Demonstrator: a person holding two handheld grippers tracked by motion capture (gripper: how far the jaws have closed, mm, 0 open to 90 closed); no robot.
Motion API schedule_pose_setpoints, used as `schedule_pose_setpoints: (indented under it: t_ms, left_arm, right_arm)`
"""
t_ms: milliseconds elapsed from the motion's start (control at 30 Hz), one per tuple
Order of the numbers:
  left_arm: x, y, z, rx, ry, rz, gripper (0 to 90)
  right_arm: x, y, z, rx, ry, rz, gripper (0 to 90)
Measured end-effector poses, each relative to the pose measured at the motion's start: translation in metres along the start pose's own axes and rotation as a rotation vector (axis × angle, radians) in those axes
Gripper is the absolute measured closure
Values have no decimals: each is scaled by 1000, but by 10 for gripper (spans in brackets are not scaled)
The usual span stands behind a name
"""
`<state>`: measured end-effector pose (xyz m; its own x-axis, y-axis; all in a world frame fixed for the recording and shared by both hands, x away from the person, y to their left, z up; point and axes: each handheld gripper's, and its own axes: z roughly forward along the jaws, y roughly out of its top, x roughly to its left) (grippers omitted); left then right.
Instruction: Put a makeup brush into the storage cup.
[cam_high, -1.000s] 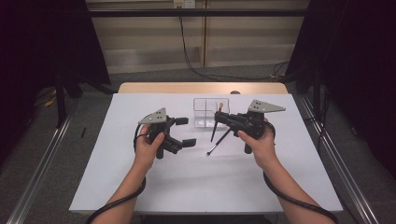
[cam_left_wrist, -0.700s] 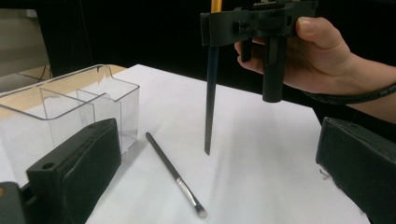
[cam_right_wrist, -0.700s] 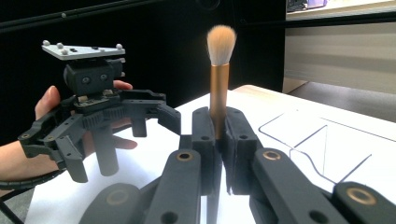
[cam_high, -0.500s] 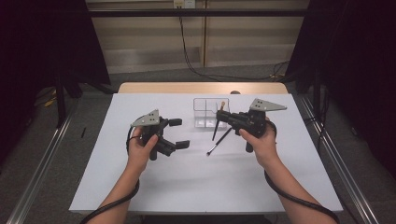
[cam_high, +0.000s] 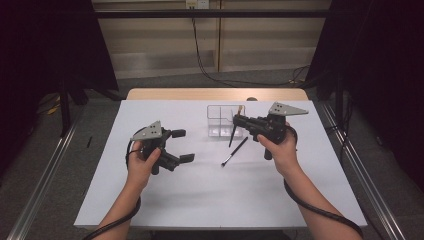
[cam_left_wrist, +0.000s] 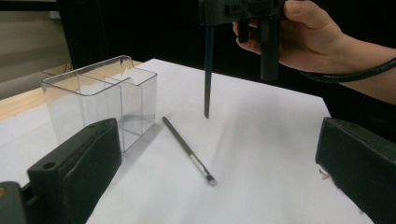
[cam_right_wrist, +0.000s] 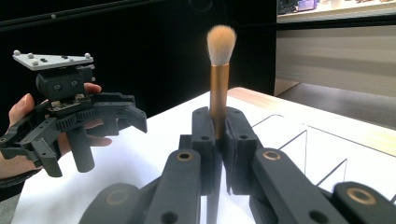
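Observation:
My right gripper is shut on a makeup brush with a gold ferrule and peach bristles. It holds the brush upright, the dark handle hanging tip-down just above the white table. A second thin dark brush lies flat on the table below it, next to a clear divided organiser box. My left gripper hovers open at centre left, with nothing between its jaws. In the left gripper view the lying brush and the box are ahead of the spread jaws.
The white table top ends at a wooden strip at the back. Metal rails run along both sides on the floor. Cables trail from both grippers toward the person.
The left gripper has drifted left, away from the box, still open. The right gripper keeps the brush upright in almost the same place.

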<state>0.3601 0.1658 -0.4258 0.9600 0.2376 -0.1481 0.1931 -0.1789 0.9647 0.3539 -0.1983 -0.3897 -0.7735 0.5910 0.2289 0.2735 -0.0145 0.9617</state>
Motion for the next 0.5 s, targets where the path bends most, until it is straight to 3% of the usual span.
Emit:
schedule_pose_setpoints:
  t_ms: [500]
  left_arm:
    - [-3,-4,-19,8,28,13,5]
  right_arm:
    - [-6,1,0,-4,-8,9,842]
